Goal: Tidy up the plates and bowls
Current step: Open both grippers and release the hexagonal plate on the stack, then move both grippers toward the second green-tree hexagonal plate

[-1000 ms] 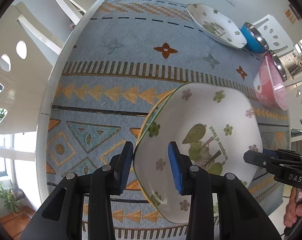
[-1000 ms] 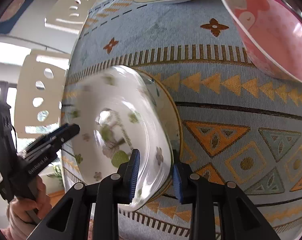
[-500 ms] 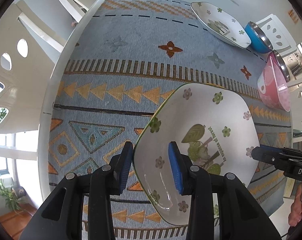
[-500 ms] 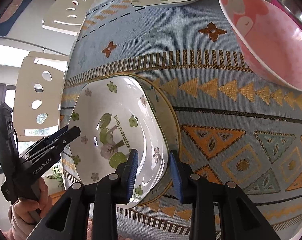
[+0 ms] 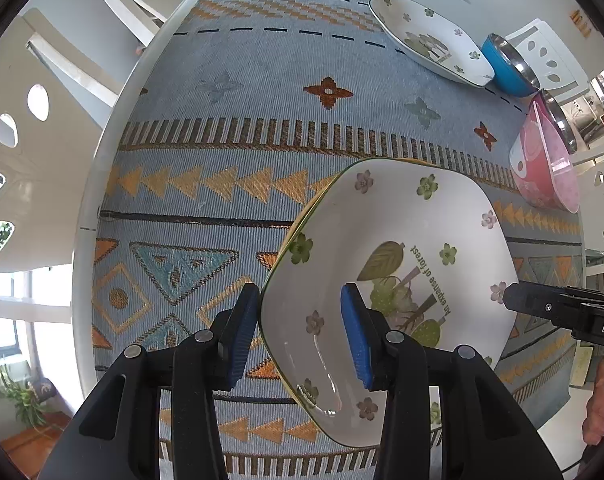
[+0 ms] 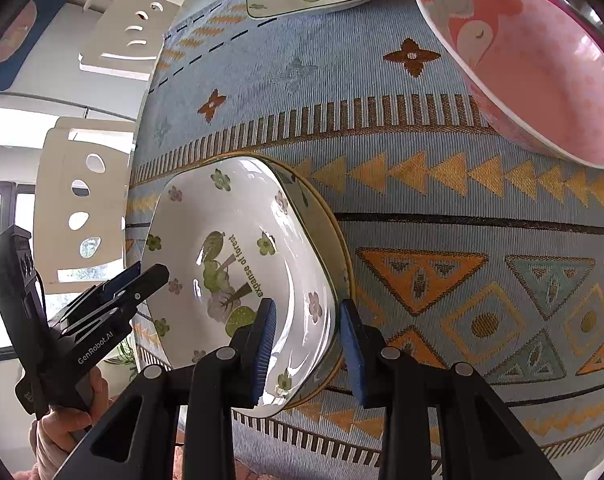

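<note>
The white square ceramic plate with green flower print (image 5: pixel 386 280) has settled from its tilted, blurred carry of a second ago onto a yellow-rimmed plate (image 6: pixel 338 240) on the cloth-covered desk (image 5: pixel 222 120). The left tool (image 5: pixel 300 336) and right tool (image 6: pixel 306 344) have both spread apart around its rim, gripping nothing. Judging by that, this stacking step looks done.

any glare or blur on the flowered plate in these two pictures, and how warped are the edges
Left wrist view: the flowered plate is sharp, with small bright streaks of glare near its close rim; the tablecloth stripes bow strongly. Right wrist view: sharp too, glare by the near rim, the window overexposed.
</note>
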`<move>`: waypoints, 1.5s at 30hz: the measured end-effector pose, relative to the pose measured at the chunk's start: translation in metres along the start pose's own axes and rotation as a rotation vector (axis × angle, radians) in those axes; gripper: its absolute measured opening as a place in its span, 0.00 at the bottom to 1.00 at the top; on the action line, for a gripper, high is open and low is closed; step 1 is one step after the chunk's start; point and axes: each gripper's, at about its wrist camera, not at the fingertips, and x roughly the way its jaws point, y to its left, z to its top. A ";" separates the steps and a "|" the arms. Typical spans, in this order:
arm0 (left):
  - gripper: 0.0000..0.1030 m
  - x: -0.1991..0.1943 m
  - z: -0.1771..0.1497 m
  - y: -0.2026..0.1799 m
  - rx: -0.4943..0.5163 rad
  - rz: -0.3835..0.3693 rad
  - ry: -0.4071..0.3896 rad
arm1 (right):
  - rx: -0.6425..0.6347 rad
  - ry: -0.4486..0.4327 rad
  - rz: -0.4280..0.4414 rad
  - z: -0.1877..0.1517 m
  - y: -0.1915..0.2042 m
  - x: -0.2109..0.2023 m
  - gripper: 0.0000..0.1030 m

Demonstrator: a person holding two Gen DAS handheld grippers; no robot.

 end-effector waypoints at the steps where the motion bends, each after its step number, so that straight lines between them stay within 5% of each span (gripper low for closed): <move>1: 0.37 0.000 0.000 0.000 -0.003 -0.002 0.001 | -0.001 0.001 0.000 0.000 0.000 0.000 0.30; 5: 0.39 -0.002 0.004 0.005 -0.049 -0.031 0.027 | -0.017 -0.001 -0.012 0.001 0.003 -0.003 0.30; 27: 0.39 -0.060 0.105 -0.026 0.016 0.010 -0.152 | -0.047 -0.175 0.020 0.065 -0.018 -0.108 0.30; 45: 0.39 -0.038 0.183 -0.076 0.038 0.004 -0.167 | -0.102 -0.202 0.077 0.157 -0.014 -0.128 0.31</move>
